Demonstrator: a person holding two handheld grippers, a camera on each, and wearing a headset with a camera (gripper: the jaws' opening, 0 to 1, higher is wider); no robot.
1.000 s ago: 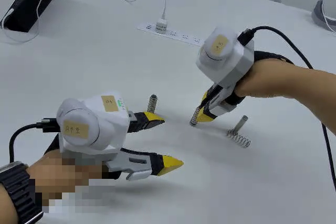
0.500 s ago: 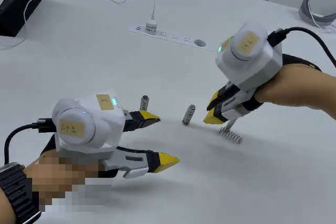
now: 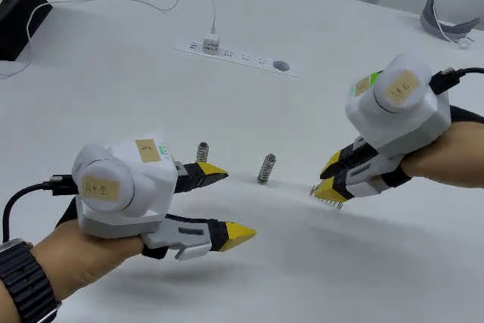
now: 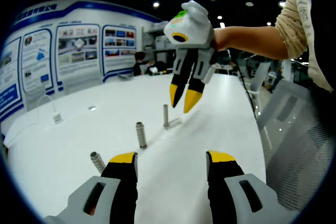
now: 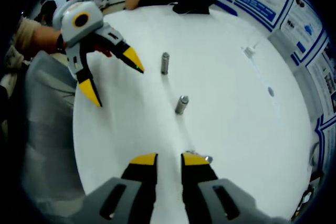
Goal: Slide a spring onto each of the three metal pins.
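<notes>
Two pins already carry springs: near spring-clad metal pin (image 3: 202, 151) beside the wide, empty left claw (image 3: 238, 203), middle spring-clad pin (image 3: 266, 168) between claws. Right claw (image 3: 324, 183), narrowly parted, empty, hangs over bare steel pin (image 4: 165, 115) and loose grey coil spring (image 4: 175, 123), presumably to collect it.

The right gripper (image 3: 330, 178) is no longer at the sprung middle pin (image 3: 265, 169). One second ago its tips were at that pin; now it is further to the right and well apart from it, so the middle pin stands free. The tips are now just over the loose spring (image 3: 333, 203) and the third pin (image 4: 165, 115), and in the head view they cover this pin. Between the jaws there is a small gap.
</notes>
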